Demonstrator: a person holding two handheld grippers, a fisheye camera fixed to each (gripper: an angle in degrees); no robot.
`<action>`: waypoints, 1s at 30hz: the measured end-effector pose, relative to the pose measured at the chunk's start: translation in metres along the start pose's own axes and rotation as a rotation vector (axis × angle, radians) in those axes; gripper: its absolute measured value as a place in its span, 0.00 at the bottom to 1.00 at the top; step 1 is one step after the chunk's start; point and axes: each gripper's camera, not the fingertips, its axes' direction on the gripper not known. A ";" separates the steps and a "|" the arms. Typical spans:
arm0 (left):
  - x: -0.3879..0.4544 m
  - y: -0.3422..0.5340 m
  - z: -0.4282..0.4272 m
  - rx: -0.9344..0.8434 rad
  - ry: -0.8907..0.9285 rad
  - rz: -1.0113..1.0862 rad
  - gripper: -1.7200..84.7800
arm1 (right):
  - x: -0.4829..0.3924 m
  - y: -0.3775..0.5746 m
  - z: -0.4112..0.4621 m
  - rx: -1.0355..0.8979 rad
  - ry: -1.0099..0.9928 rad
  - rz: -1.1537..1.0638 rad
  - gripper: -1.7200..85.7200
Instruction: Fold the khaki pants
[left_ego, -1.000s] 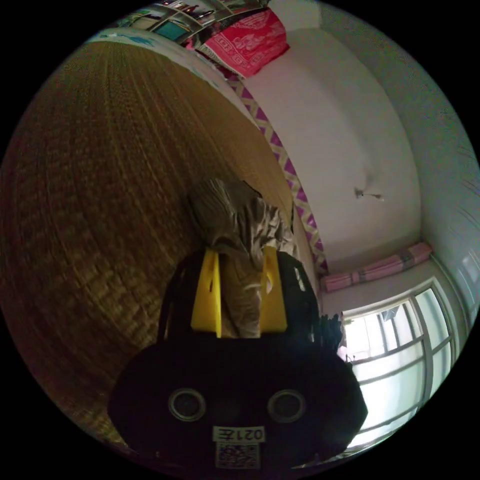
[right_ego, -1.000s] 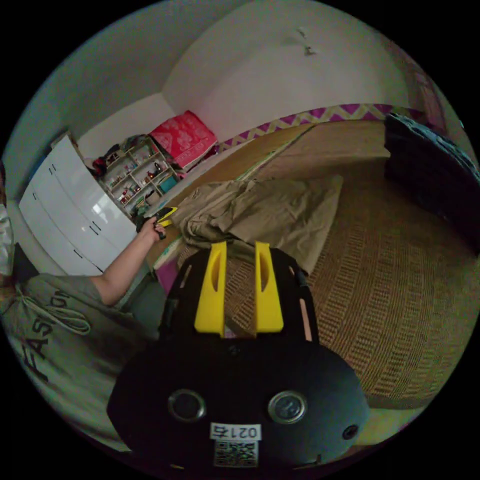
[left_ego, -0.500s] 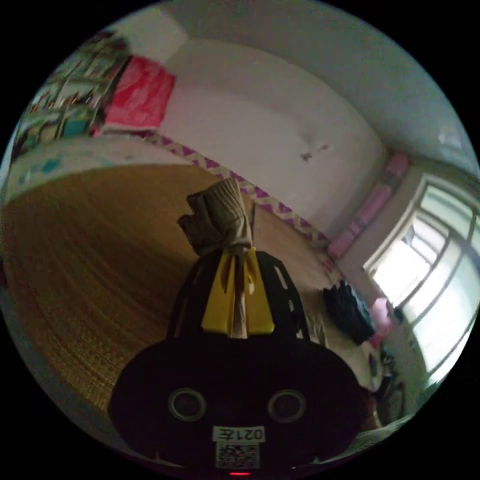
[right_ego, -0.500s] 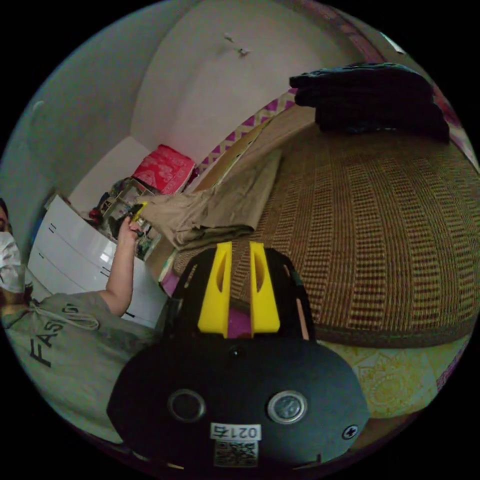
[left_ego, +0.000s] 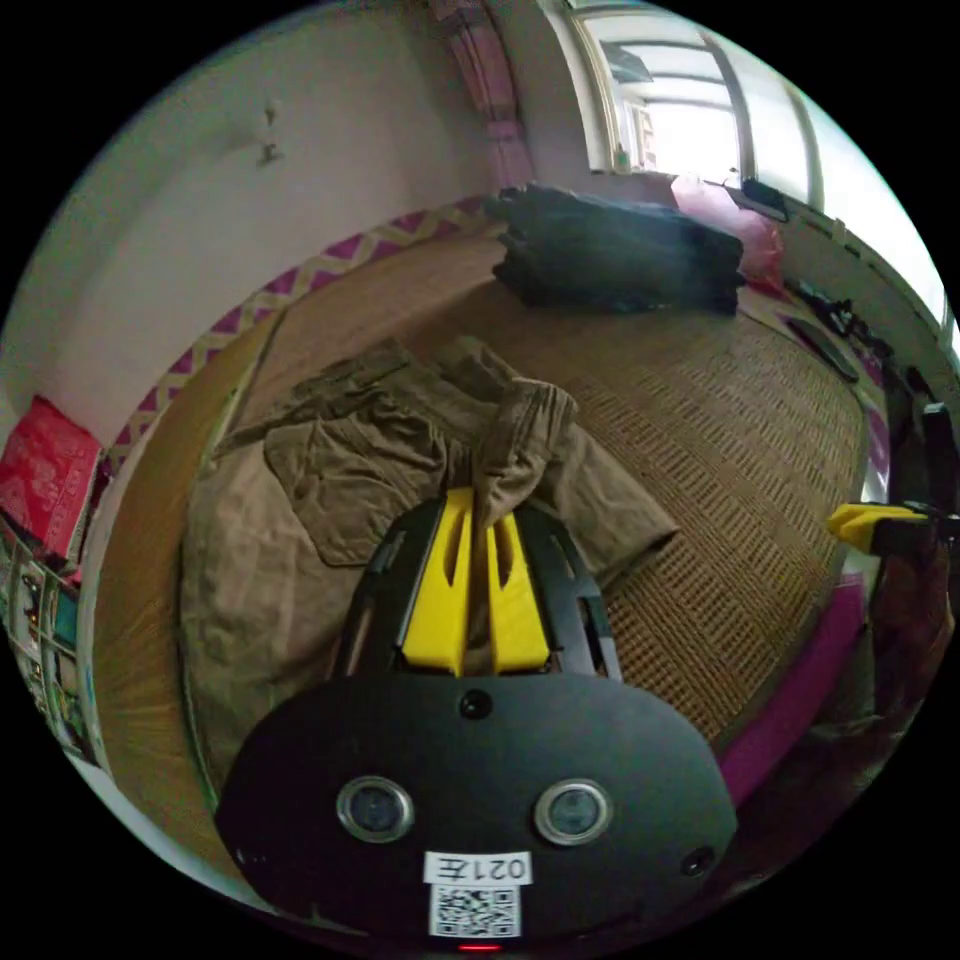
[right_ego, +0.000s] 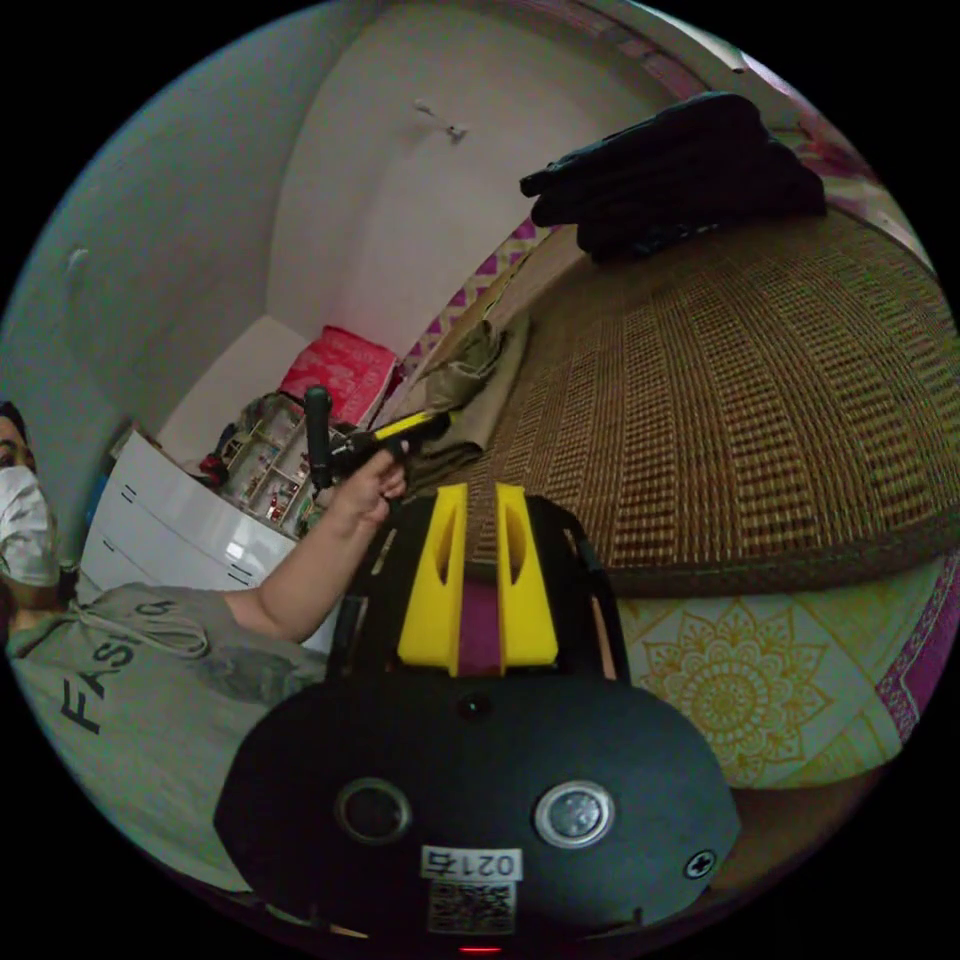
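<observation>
Left gripper view: I see the woven mat covering the bed, with the khaki pants lying crumpled on its near half. A stack of dark folded clothes sits well apart at the far end. My left hand-held gripper is clenched on a bunched fold of the pants, cloth rising between both yellow jaws. Right gripper view: my right hand-held gripper hangs released off the bed edge, jaws slightly parted, grasping nothing; a hand holds the other tool beside the pants.

A home bedroom — woven bed mat, white wardrobe, cluttered shelf.
</observation>
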 end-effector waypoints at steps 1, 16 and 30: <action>0.002 -0.008 -0.003 0.035 -0.007 -0.015 0.01 | 0.004 -0.002 -0.002 0.006 0.002 0.004 0.08; -0.029 -0.023 0.052 -0.015 0.365 0.016 0.12 | -0.023 -0.092 0.081 -0.107 0.319 -0.225 0.10; -0.379 0.080 0.134 -0.017 0.628 -0.762 0.26 | 0.033 -0.276 0.246 -0.299 0.104 0.071 0.22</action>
